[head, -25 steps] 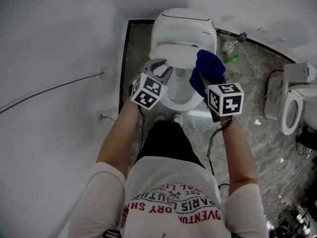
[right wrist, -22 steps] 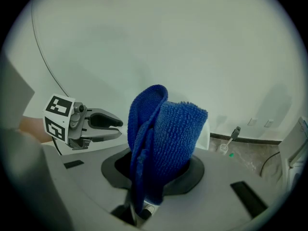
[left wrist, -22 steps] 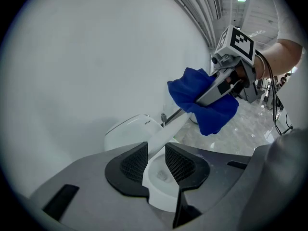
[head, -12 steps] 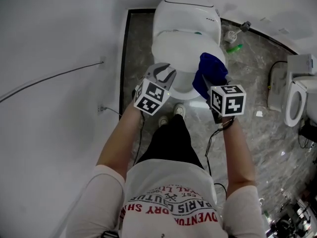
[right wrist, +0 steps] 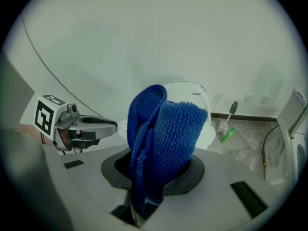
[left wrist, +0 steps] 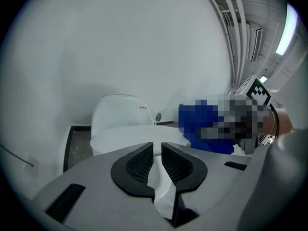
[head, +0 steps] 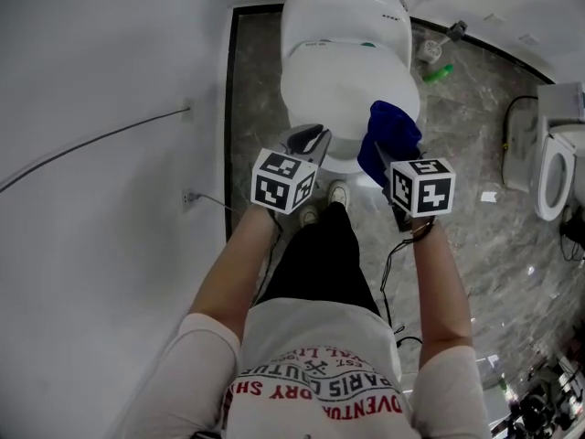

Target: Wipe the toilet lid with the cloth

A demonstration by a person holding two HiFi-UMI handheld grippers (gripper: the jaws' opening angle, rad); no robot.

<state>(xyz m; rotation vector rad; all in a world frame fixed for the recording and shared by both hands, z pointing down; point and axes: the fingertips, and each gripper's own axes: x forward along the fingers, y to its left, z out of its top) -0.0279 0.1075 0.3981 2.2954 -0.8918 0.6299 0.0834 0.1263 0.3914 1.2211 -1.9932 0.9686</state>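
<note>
Right gripper (head: 391, 161) is clamped on the blue cloth (head: 391, 132). The cloth is bunched, sticks up out of the jaws, and sits at the front right edge of the closed toilet lid (head: 340, 85); contact can't be told. Left gripper (head: 312, 139) is at the lid's front edge. Its jaws have just been closing, leaving a narrow gap with nothing between them.

White wall (head: 91, 62) meets grey marbled floor (head: 475, 154); a second toilet (head: 553, 167) stands right.
</note>
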